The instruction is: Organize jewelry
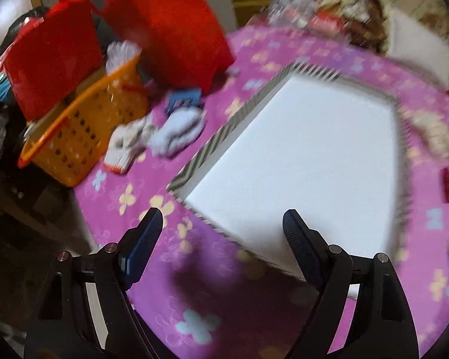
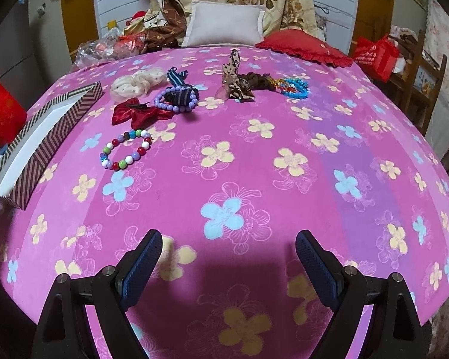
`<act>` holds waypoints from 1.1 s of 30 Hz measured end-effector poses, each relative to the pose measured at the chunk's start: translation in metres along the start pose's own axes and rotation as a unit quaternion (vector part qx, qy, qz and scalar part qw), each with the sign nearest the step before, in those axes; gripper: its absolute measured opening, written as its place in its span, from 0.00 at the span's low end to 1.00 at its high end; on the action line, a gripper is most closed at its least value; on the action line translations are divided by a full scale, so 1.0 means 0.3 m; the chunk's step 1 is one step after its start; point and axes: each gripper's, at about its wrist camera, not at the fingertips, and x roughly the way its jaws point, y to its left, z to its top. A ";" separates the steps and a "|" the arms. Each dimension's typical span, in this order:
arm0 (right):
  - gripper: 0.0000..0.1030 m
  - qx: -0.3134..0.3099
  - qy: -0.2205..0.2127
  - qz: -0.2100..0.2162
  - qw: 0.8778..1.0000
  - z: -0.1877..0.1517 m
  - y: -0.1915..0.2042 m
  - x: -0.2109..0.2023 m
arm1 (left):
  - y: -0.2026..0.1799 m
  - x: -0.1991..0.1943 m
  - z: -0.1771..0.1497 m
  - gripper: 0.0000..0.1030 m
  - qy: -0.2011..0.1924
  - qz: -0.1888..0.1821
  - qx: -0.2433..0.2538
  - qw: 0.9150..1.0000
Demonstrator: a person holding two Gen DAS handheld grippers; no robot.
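Plainly, with both the left gripper [image 1: 223,220] and right gripper [image 2: 228,240] spread and empty, and the jewelry, such as the multicoloured bead bracelet [image 2: 125,149], left on the bedspread [image 2: 254,179] beside the empty striped box [image 1: 296,161], a bead string could be snagged in the soft cloth.

Each hand-held gripper, left [image 1: 221,221] and right [image 2: 228,242], is a black plastic frame with triangular cut-outs in its two arms. Round silver screw heads sit at the pivots, two on each side. The fingers [image 2: 143,264] carry dark blue pads with a fine ribbed texture, tapering to rounded tips.
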 end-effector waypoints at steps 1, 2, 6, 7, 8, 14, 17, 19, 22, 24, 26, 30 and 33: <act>0.86 0.001 0.001 0.002 1.000 0.000 0.000 0.002 | -0.004 -0.026 -0.001 0.81 -0.006 -0.015 0.002 1.000; 0.86 0.000 0.002 0.002 1.000 -0.003 -0.001 0.004 | -0.017 -0.059 0.001 0.81 -0.014 -0.036 0.007 0.999; 0.86 -0.002 0.002 0.004 1.000 -0.006 0.000 0.005 | -0.110 -0.145 -0.012 0.81 -0.028 -0.089 0.057 0.994; 0.86 -0.002 0.001 0.004 1.000 -0.006 0.000 0.003 | -0.145 -0.170 -0.026 0.81 -0.030 -0.104 0.072 0.991; 0.86 -0.002 0.000 0.003 1.000 -0.007 -0.002 0.002 | -0.170 -0.190 -0.041 0.81 -0.030 -0.121 0.083 0.989; 0.86 0.009 -0.002 0.002 1.000 -0.006 -0.024 0.001 | -0.345 -0.263 -0.191 0.81 0.002 -0.204 0.136 0.970; 0.86 0.020 -0.004 0.000 1.000 -0.006 -0.049 -0.004 | -0.443 -0.250 -0.273 0.81 0.036 -0.217 0.175 0.960; 0.86 0.025 -0.006 -0.002 1.000 -0.008 -0.064 -0.007 | -0.464 -0.241 -0.307 0.81 0.053 -0.229 0.185 0.954; 0.86 0.033 -0.004 -0.004 0.999 -0.014 -0.081 -0.001 | -0.489 -0.229 -0.351 0.81 0.073 -0.235 0.198 0.949; 0.86 0.036 -0.001 -0.002 0.999 -0.015 -0.085 0.005 | -0.504 -0.226 -0.368 0.81 0.078 -0.235 0.204 0.947; 0.86 0.036 0.001 0.000 0.999 -0.019 -0.085 0.006 | -0.512 -0.209 -0.380 0.81 0.087 -0.235 0.209 0.945; 0.86 0.029 -0.001 -0.001 1.000 -0.022 -0.075 0.004 | -0.514 -0.190 -0.390 0.81 0.088 -0.228 0.210 0.947; 0.86 0.029 -0.001 0.000 1.000 -0.022 -0.075 0.005 | -0.512 -0.188 -0.391 0.82 0.087 -0.230 0.210 0.946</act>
